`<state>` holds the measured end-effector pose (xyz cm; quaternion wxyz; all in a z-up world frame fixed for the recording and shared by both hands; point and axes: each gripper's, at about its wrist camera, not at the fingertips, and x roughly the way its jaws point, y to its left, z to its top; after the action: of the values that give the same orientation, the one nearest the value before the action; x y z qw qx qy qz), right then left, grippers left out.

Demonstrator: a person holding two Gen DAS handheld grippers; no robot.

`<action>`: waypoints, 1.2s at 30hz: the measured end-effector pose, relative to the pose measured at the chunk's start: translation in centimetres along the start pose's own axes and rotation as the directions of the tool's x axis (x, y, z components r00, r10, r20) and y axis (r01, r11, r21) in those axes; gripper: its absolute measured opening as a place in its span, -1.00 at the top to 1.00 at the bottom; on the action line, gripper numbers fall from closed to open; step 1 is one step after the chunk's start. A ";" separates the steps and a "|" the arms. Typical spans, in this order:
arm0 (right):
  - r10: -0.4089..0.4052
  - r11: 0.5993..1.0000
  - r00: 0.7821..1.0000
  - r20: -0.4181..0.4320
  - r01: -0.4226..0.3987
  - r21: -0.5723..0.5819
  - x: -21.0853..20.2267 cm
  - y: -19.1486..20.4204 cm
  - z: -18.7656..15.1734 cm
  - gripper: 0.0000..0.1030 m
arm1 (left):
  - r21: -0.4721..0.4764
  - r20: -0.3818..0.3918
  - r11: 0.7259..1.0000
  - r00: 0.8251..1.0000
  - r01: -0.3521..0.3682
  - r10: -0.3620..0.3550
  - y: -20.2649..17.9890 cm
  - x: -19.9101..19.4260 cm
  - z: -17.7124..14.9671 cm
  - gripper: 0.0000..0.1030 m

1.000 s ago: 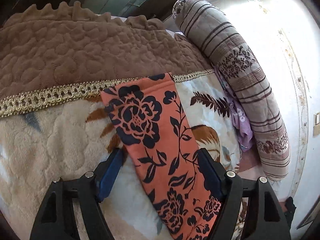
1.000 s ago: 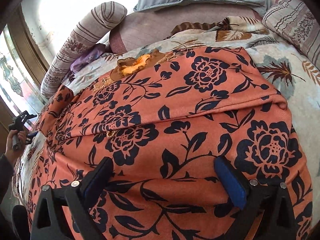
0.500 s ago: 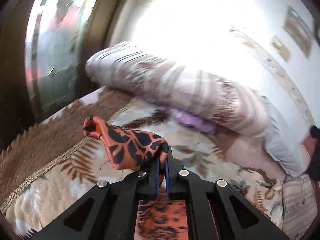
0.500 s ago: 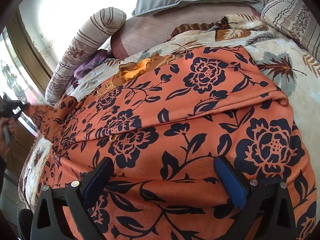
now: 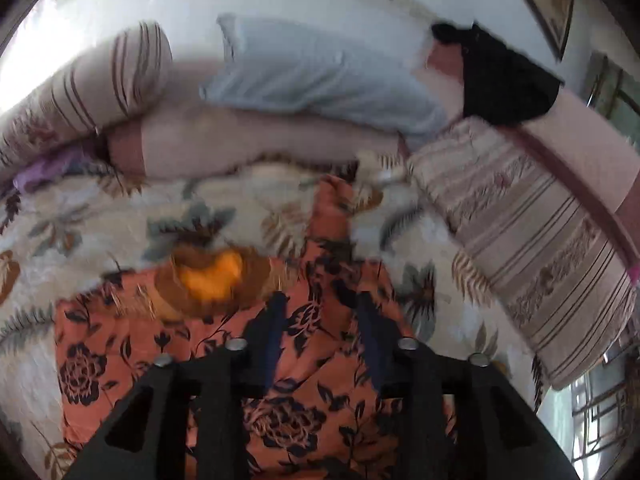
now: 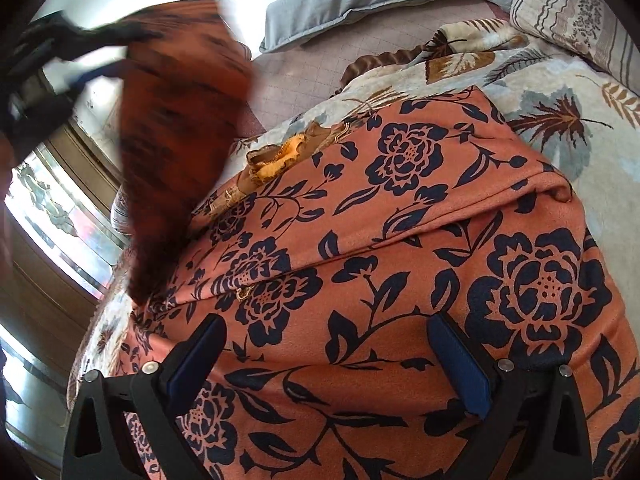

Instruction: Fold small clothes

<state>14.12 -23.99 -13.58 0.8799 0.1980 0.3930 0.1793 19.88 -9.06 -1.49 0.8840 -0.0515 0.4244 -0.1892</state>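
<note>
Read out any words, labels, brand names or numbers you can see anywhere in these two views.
None: no readable text in either view.
The orange flowered garment carries only a flower print.
The striped pillow shows only stripes and patterns, and that view is blurred.

No readable text, label, brand or number shows in either view.

Black tool [image 6: 324, 354], blue pads [image 6: 460, 364], silver screws [image 6: 504, 365]
</note>
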 end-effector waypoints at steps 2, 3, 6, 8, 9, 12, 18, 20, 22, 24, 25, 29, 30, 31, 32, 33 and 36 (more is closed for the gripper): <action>0.015 1.000 1.000 0.005 -0.015 0.022 -0.3 -0.3 0.1 -0.98 | -0.031 -0.078 0.998 0.995 -0.062 0.060 2.2 2.2 -2.2 0.08; 0.020 0.999 1.000 0.010 -0.020 0.035 -0.6 -0.4 0.2 -0.98 | -0.060 -0.080 0.992 0.991 -0.115 0.110 4.0 2.2 -3.0 0.08; 0.051 0.994 0.998 0.023 -0.053 0.096 -1.7 -0.8 0.4 -0.98 | -0.176 -0.053 0.966 0.981 -0.191 0.185 9.8 -0.9 -5.0 0.04; 0.069 0.987 0.996 0.048 -0.075 0.143 -2.8 -1.3 1.0 -0.98 | -0.254 -0.032 0.940 0.973 -0.228 0.227 13.4 -3.2 -6.4 -0.13; 0.073 0.982 0.995 0.072 -0.085 0.168 -3.6 -1.7 1.3 -0.98 | -0.281 -0.027 0.927 0.967 -0.249 0.252 15.2 -4.1 -7.1 -0.15; 0.049 0.963 0.986 0.162 -0.090 0.255 -6.3 -3.0 3.2 -0.98 | -0.339 -0.018 0.894 0.952 -0.293 0.305 19.6 -6.2 -9.8 -0.19; -0.080 0.978 0.996 0.031 0.073 0.196 -3.2 -3.8 10.8 -0.96 | -0.469 -0.015 0.847 0.961 -0.252 0.277 25.3 -6.8 -13.8 -0.19; -0.182 0.974 0.981 -0.061 0.189 0.126 -0.7 -4.4 12.5 -0.89 | -0.481 -0.001 0.845 0.964 -0.233 0.265 25.9 -6.3 -14.1 -0.19; -0.250 0.958 0.950 -0.185 0.270 0.093 1.9 -4.8 12.5 -0.55 | -0.484 0.003 0.850 0.971 -0.207 0.239 26.2 -5.7 -14.4 -0.19; -0.303 0.947 0.914 -0.269 0.321 0.024 3.4 -4.9 11.3 -0.16 | -0.472 0.011 0.862 0.976 -0.186 0.216 26.1 -4.9 -14.6 -0.19; -0.345 0.936 0.896 -0.280 0.350 -0.034 3.9 -4.3 10.9 0.03 | -0.460 0.013 0.870 0.978 -0.180 0.210 26.1 -4.5 -14.7 -0.19; -0.468 0.882 0.857 -0.216 0.438 -0.174 3.0 -1.8 11.0 0.81 | -0.434 0.051 0.886 0.978 -0.163 0.205 26.2 -4.2 -15.7 -0.19; -0.484 0.868 0.864 -0.138 0.454 -0.202 2.0 -0.7 11.3 0.81 | -0.435 0.048 0.886 0.978 -0.164 0.204 26.2 -4.2 -15.5 -0.19; -0.501 0.851 0.861 -0.083 0.474 -0.226 1.1 0.3 11.5 0.81 | -0.436 0.047 0.886 0.979 -0.160 0.200 26.1 -4.4 -15.3 -0.19; -0.511 0.839 0.859 -0.031 0.491 -0.235 0.0 1.2 11.6 0.80 | -0.435 0.058 0.888 0.980 -0.148 0.191 26.1 -4.5 -15.2 -0.19; -0.519 0.833 0.855 -0.008 0.504 -0.226 -0.5 1.4 11.3 0.80 | -0.435 0.070 0.889 0.979 -0.143 0.192 26.1 -4.7 -15.1 -0.20; -0.563 0.818 0.823 -0.076 0.543 -0.190 1.6 -0.8 9.6 0.52 | -0.436 0.065 0.886 0.977 -0.156 0.204 26.1 -4.4 -15.0 -0.29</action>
<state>22.57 -25.94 -9.11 0.8798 -0.0081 0.4735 -0.0408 13.45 17.72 -14.35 0.8866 -0.2149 0.4095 -0.0054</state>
